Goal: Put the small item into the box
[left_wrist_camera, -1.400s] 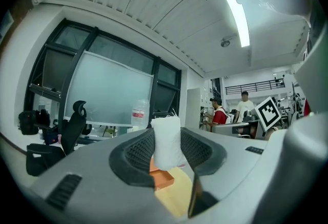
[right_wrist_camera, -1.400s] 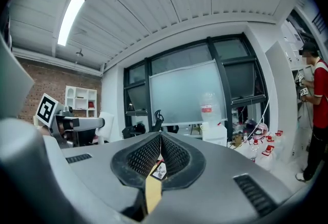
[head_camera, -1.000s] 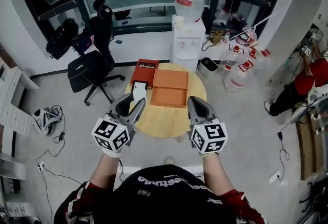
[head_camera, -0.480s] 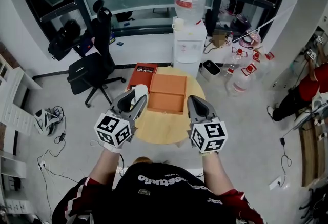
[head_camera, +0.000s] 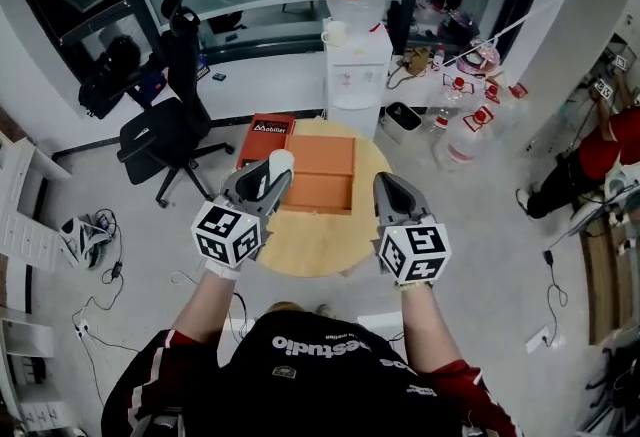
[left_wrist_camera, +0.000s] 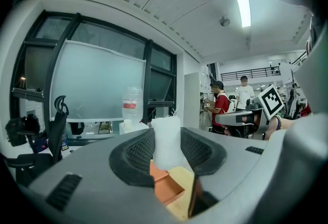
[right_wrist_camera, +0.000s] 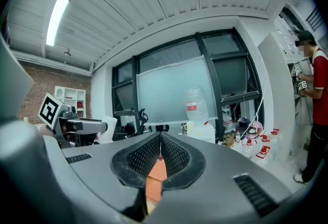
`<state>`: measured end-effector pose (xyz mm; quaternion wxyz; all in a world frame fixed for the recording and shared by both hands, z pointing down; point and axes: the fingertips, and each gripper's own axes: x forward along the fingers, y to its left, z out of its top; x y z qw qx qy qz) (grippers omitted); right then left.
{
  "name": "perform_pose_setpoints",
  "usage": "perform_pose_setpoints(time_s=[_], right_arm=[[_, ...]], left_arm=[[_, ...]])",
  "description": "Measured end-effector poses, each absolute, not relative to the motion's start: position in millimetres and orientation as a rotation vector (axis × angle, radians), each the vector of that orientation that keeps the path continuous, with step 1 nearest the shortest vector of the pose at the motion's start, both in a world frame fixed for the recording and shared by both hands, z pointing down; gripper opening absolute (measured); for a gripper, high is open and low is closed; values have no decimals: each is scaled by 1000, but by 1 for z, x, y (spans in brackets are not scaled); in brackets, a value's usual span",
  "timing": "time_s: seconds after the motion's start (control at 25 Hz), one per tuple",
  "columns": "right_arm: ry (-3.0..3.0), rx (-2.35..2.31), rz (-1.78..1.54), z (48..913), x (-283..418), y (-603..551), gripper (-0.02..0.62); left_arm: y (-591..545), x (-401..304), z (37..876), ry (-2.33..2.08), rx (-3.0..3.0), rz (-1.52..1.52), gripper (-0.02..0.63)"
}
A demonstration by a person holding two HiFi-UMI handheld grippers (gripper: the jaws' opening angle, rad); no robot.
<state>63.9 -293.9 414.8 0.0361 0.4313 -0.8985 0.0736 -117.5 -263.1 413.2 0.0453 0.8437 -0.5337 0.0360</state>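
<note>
Steep head view, level gripper views (orange box (head_camera: 325,165) shared)

We see box (head_camera: 322,177) on table (head_camera: 310,250), carton (head_camera: 262,135) just left of it, dispenser (head_camera: 357,80) behind table, small item (head_camera: 281,162) in left gripper (head_camera: 270,177) over carton's near edge.

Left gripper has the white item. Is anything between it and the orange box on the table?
Nothing visible does. The white item is pinched in the left gripper, by the left edge of the orange box, which looks open on top. The right gripper is off to the right, shut and empty.
</note>
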Motion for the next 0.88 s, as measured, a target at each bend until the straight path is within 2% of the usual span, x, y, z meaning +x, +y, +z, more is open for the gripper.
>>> perform_pose_setpoints(time_s=[0.88], right_arm=[[-2540,1553,328,500,119,-342,28]], left_arm=[[-357,-71,575,-1363,2604,418,170]])
